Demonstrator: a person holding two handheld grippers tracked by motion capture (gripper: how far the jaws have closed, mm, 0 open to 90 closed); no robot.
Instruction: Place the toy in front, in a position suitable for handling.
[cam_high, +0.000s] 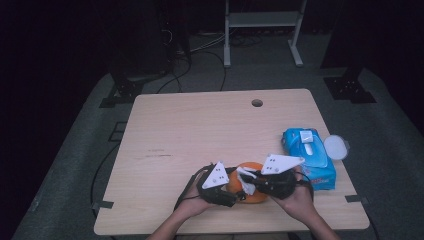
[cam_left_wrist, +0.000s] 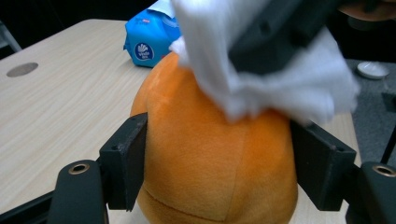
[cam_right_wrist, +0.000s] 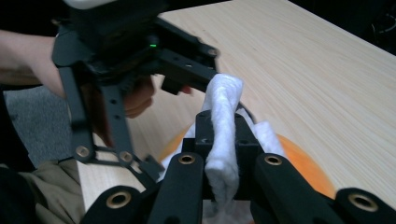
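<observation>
An orange plush toy (cam_high: 256, 196) (cam_left_wrist: 205, 158) sits near the front edge of the wooden table (cam_high: 200, 130). My left gripper (cam_high: 237, 193) (cam_left_wrist: 219, 144) comes at it from the left, and both jaws press against its sides. My right gripper (cam_high: 249, 181) (cam_right_wrist: 223, 135) comes in from the right, shut on a crumpled white wipe (cam_high: 244, 175) (cam_right_wrist: 225, 105). The wipe (cam_left_wrist: 280, 88) rests on top of the plush toy (cam_right_wrist: 306, 163). A hand holds each gripper from below.
A blue pack of wipes (cam_high: 307, 155) (cam_left_wrist: 149, 44) lies at the right side of the table, with a white round lid (cam_high: 335, 146) beside it at the table's edge. A cable hole (cam_high: 257, 103) is near the far edge. Bare wood stretches to the left and back.
</observation>
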